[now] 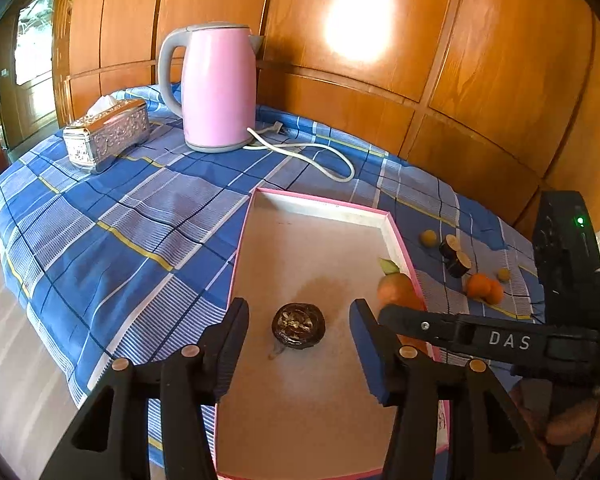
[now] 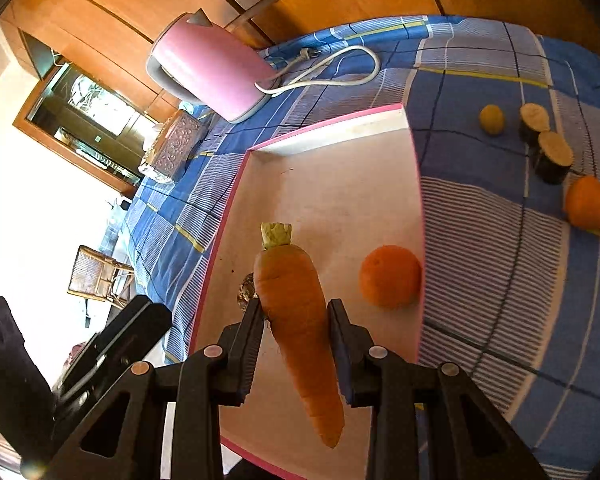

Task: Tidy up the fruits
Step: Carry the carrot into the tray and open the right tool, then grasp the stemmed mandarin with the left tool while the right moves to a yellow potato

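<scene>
Right gripper [image 2: 296, 320] grips carrot [image 2: 296, 320] over pink-rimmed tray [image 2: 332, 128]; left gripper [image 1: 300, 320] spread.

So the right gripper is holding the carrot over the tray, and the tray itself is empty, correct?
Not quite. The right gripper does hold the carrot over the tray, but the tray is not empty: the right wrist view shows an orange lying in it, and the left wrist view shows a dark round fruit there too.
</scene>
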### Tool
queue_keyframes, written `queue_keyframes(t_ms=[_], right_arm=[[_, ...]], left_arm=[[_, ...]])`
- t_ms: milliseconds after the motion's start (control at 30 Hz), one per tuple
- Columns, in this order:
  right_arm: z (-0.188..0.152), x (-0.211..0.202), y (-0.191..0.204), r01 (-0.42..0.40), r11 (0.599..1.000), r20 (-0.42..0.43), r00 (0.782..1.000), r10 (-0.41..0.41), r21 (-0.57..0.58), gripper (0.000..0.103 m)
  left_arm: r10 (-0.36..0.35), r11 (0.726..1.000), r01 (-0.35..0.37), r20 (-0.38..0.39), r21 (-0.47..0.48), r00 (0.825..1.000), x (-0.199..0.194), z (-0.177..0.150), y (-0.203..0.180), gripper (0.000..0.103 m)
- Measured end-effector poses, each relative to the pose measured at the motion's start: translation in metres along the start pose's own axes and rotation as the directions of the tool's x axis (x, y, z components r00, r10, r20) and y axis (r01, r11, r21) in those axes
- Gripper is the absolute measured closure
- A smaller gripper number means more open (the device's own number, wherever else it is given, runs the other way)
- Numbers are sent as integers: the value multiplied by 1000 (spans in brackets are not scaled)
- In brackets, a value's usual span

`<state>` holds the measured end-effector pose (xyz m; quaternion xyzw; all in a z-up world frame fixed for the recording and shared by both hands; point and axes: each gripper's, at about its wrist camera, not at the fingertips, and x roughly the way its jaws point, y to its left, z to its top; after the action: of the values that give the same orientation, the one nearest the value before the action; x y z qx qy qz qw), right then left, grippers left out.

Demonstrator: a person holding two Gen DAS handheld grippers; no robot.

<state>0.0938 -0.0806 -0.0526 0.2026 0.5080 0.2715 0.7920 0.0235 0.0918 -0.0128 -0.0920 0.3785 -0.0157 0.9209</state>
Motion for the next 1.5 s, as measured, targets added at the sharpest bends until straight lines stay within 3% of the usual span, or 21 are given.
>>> queue_keyframes(t_ms=[267, 533, 1133, 1500], right_arm=[[-4, -6, 3, 8, 1000, 37, 999, -8, -15, 65], [-19, -35, -10, 98, 994, 116, 989, -92, -47, 65], [-45, -96, -99, 213, 964, 223, 944, -245, 159, 65], [-52, -108, -124, 250, 944, 235, 925, -298, 213, 65]], left_arm=[[-4, 1000, 4, -10, 7, 1000, 1, -2, -3, 50], [-20, 999, 21, -24, 35, 1000, 3, -4, -14, 50], [-72, 985, 82, -74, 150, 995, 14, -8, -59, 50], [-108, 968, 129, -105, 217, 989, 23, -8, -92, 50]])
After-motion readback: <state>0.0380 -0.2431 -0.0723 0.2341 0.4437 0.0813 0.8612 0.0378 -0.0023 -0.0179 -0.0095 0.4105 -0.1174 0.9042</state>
